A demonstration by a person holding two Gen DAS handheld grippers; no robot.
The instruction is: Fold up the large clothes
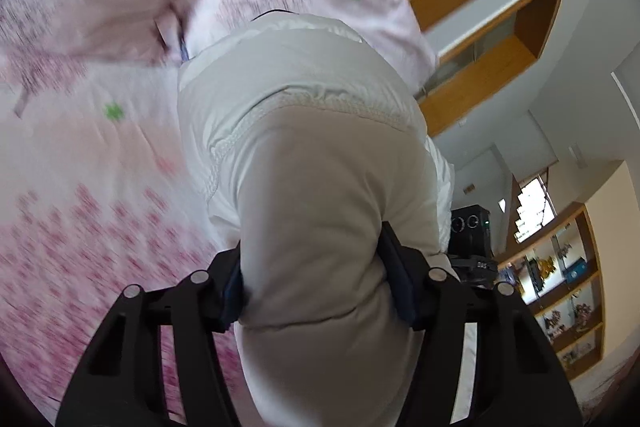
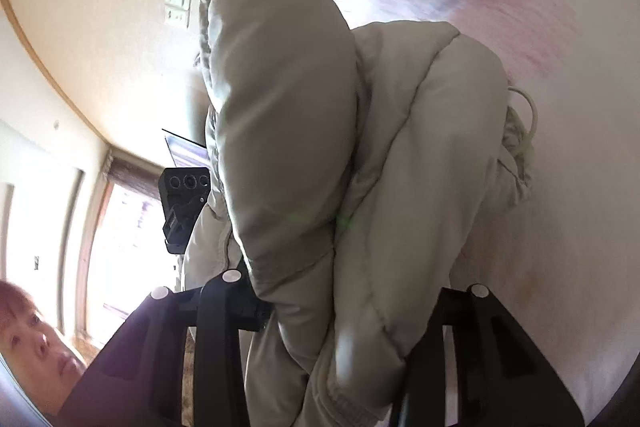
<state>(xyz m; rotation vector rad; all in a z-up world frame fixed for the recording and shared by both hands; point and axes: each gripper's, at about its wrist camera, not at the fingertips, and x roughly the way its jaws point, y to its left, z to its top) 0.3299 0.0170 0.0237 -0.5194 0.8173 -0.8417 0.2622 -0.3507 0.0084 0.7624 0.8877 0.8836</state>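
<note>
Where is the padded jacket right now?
The padded jacket fills the middle of both wrist views, pinched in the left gripper and right gripper, held above the pink floral bedspread.

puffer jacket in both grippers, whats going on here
A person is handling a pale padded puffer jacket with two handheld grippers over a bed with a pink floral bedspread. The left gripper is clamped on a thick fold of the jacket, and the right gripper grips another bunched part of it. The jacket is lifted and bunched, not lying flat, so no tidy fold shows yet. The blur suggests it is being moved.
</note>
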